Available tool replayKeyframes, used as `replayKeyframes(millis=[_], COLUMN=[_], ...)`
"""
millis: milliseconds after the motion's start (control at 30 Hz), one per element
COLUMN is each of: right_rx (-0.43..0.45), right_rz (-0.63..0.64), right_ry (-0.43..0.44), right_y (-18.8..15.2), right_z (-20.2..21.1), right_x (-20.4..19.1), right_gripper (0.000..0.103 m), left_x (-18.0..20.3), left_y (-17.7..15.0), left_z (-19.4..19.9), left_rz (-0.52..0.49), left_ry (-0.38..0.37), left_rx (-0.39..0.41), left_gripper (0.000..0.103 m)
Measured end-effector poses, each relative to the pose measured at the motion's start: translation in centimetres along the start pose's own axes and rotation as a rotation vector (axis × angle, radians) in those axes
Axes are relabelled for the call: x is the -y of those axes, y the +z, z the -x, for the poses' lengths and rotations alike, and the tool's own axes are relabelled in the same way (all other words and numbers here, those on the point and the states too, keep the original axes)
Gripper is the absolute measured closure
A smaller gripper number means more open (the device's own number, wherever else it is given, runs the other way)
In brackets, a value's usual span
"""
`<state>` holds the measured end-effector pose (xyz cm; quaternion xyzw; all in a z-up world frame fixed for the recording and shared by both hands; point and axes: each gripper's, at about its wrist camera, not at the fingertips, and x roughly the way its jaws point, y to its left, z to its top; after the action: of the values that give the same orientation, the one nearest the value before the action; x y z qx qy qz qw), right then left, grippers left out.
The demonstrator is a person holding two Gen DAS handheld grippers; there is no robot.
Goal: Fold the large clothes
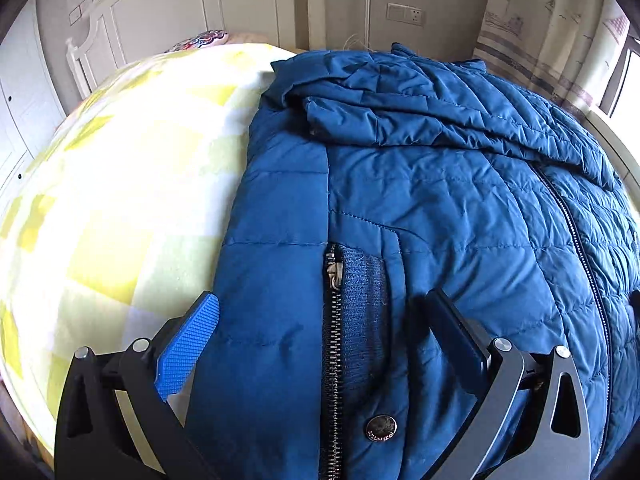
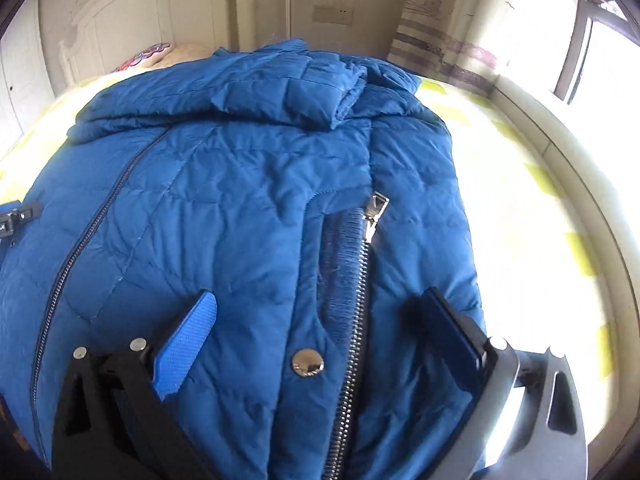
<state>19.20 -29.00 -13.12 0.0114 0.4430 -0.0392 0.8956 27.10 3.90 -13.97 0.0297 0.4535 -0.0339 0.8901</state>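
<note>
1 blue jacket (image 1: 420,208), 2 side zips, 2 snap buttons, 1 bed (image 1: 120,184).

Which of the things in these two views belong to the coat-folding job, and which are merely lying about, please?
Part of the job:
- blue quilted coat
- left tool, open over the coat's hem
- right tool, open over the hem
- checked bed cover the coat lies on

Just lying about:
- patterned pillow
- curtain
- wall socket
</note>
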Motion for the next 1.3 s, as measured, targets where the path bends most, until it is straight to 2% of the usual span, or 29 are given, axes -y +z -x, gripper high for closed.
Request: replayKeyframes(millis=[100,200,400,467,500,533,633,700,733,767,800,867,900,967,1067,1167,1267,1300], right_rx=[-0.009,0.015,-0.002,0.003,0.014,0.029,0.086,0.09,0.064,0.039,0.033,0.069,0.055,0.032,0.049,0.05,0.05,0.064], right_rz=[0.015,0.07,0.027,0.026,0.037,0.052,0.077,0.123,0.172,0.224,0.253,0.192,0.168,0.184,0.181,0.096,0.008,-0.004], right_ry=[-0.022,-0.037,0.023,0.005,-0.035,-0.065,0.044,0.114,0.126,0.114,0.076,0.096,0.119,0.101,0.029,-0.005,0.028,0.032], right_y=[0.5,0.6,1.1,1.1,0.9,0.6,-0.9,-2.2,-2.9,-3.6,-4.3,-4.8,-4.8,-4.7,-5.6,-7.4,-9.3,-9.7], right_z=[-0.6,-0.7,-1.4,-1.1,-0.6,0.1,3.8,5.1,4.9,4.3,3.5,3.1,3.0,3.4,5.5,6.8,6.4,6.4], right_x=[0.6,0.3,1.6,1.6,1.1,0.4,-2.2,-4.6,-6.1,-7.5,-8.5,-8.0,-7.5,-7.1,-6.0,-3.1,-0.8,-0.7], right_gripper=[0.003,0.003,0.002,0.003,0.003,0.003,0.003,0.003,0.003,0.003,0.003,0.003,0.002,0.003,0.003,0.003,0.003,0.003], left_x=[0.4,-0.1,0.0,0.4,1.1,2.0,5.2,7.7,9.1,10.0,10.2,9.8,9.3,8.4,6.0,2.8,0.4,0.4], left_y=[-0.2,-0.5,-0.6,-0.6,-0.9,-1.2,-2.9,-4.5,-5.4,-6.3,-6.9,-7.1,-6.8,-6.8,-8.1,-10.1,-11.5,-11.5], left_z=[0.2,0.4,0.6,1.5,2.6,3.8,6.4,6.3,5.7,4.9,5.1,4.9,4.9,5.6,7.4,7.8,7.7,7.7], left_rz=[-0.02,0.012,0.028,0.023,0.007,-0.022,-0.107,-0.18,-0.227,-0.256,-0.256,-0.234,-0.215,-0.204,-0.195,-0.143,-0.066,-0.069], left_ry=[0.028,0.0,0.016,0.081,0.111,0.085,-0.032,-0.089,-0.092,-0.043,-0.023,-0.046,-0.063,-0.053,0.033,0.088,0.026,0.032], left_rx=[0.009,0.004,0.015,0.038,0.066,0.094,0.131,0.102,0.078,0.08,0.128,0.122,0.101,0.09,0.125,0.115,0.12,0.126], left_gripper=[0.004,0.004,0.004,0.004,0.005,0.005,0.005,0.005,0.005,0.004,0.004,0.004,0.004,0.004,0.004,0.004,0.004,0.004])
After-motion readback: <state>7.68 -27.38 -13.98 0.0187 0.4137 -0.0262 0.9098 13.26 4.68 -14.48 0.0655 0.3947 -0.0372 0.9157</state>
